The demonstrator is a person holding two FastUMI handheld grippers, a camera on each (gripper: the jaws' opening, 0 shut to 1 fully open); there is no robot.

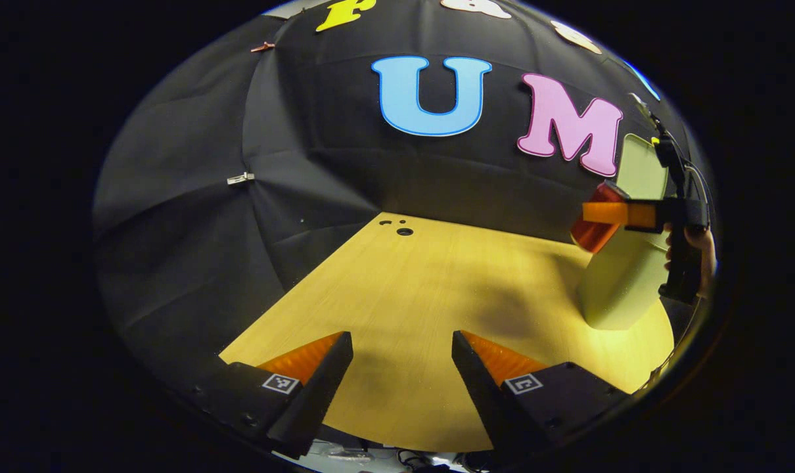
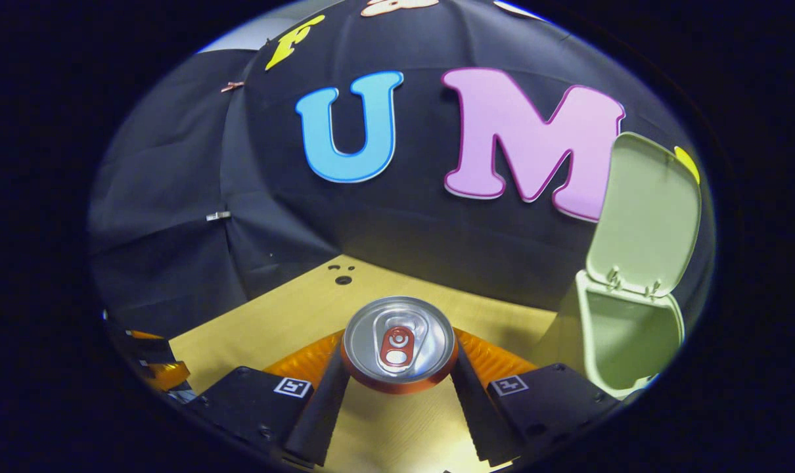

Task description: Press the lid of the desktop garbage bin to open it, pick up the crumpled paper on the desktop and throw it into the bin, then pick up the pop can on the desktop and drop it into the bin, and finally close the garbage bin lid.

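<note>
My right gripper is shut on a red pop can, held upright above the table with its silver top facing the camera. To its right stands the pale green bin with its lid swung up and the mouth open. In the left gripper view the right gripper, held by a hand, carries the can in front of the bin, about level with the bin's top, with the raised lid behind it. My left gripper is open over the table's near edge, holding nothing.
The wooden table has a few small holes near its far edge. The black cloth wall stands close behind the table and the bin. The left gripper shows at the far left of the right gripper view.
</note>
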